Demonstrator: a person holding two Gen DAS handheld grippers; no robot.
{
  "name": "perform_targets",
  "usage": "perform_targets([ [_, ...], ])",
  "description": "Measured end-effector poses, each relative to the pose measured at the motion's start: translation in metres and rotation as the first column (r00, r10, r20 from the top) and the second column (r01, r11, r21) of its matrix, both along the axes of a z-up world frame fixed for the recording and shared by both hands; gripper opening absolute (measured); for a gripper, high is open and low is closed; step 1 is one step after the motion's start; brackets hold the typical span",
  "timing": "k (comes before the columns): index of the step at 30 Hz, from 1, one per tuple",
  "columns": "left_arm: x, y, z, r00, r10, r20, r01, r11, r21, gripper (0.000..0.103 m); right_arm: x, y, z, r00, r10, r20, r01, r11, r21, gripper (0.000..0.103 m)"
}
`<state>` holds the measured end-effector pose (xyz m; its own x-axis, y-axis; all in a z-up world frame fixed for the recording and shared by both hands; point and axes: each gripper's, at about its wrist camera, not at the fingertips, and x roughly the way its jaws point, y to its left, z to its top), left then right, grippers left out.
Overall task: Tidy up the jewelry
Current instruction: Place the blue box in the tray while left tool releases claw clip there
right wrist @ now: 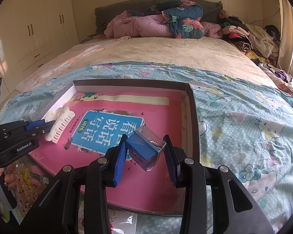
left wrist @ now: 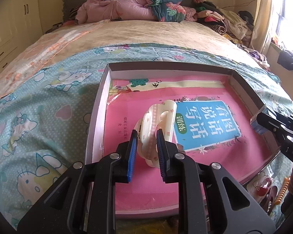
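Two grippers are both loaded: the left gripper [left wrist: 146, 146] pinches a cream hair claw clip [left wrist: 158, 124], the right gripper [right wrist: 145, 152] squeezes a clear jewelry box [right wrist: 144, 146], both over the shallow tray [right wrist: 191, 105]. Neither seems placed yet; red earrings [left wrist: 262, 185] wait outside.

I read white Chinese characters, 看图说话写话, on the blue panel of the pink book cover [left wrist: 209, 124] lying in the shallow box [left wrist: 99, 105], upside down to me, with 训练 on a green oval at the panel's edge. Small print beside it is too fine to read. "GenRobot.AI" is printed on the left gripper [right wrist: 48, 125] body.
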<state>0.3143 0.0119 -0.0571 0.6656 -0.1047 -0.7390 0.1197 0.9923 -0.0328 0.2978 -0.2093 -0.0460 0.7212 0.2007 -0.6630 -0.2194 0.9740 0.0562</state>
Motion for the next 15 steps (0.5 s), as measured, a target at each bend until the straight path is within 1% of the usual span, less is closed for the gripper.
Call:
perform_targets([
  [4, 0.0, 0.0, 0.0, 1.0, 0.003, 0.013, -0.003, 1.0, 0.015, 0.014, -0.002, 0.001, -0.004, 1.0, 0.003, -0.006, -0.003, 1.0, -0.002, 0.036],
  [6, -0.001, 0.001, -0.001, 1.0, 0.01, 0.009, -0.011, 1.0, 0.017, 0.014, -0.005, 0.0, -0.003, 1.0, 0.003, 0.004, -0.003, 1.0, -0.005, 0.047],
  [10, -0.002, 0.001, 0.0, 1.0, 0.013, 0.015, -0.013, 1.0, 0.022, 0.014, -0.015, -0.003, 0.002, 0.999, 0.004, 0.035, -0.004, 1.0, 0.0, 0.056],
  [12, -0.004, 0.001, 0.0, 1.0, 0.015, 0.013, -0.015, 1.0, 0.02, 0.014, -0.022, -0.004, 0.005, 0.999, 0.003, 0.05, -0.003, 1.0, 0.001, 0.063],
  [14, -0.005, 0.001, 0.001, 1.0, 0.016, 0.017, -0.017, 1.0, 0.022, 0.014, -0.029, -0.006, 0.011, 0.998, -0.002, 0.07, 0.001, 1.0, 0.004, 0.067],
  [15, -0.006, 0.001, 0.002, 1.0, 0.017, 0.019, -0.018, 1.0, 0.023, 0.016, -0.032, -0.007, 0.013, 0.997, -0.005, 0.079, 0.005, 1.0, 0.005, 0.071],
])
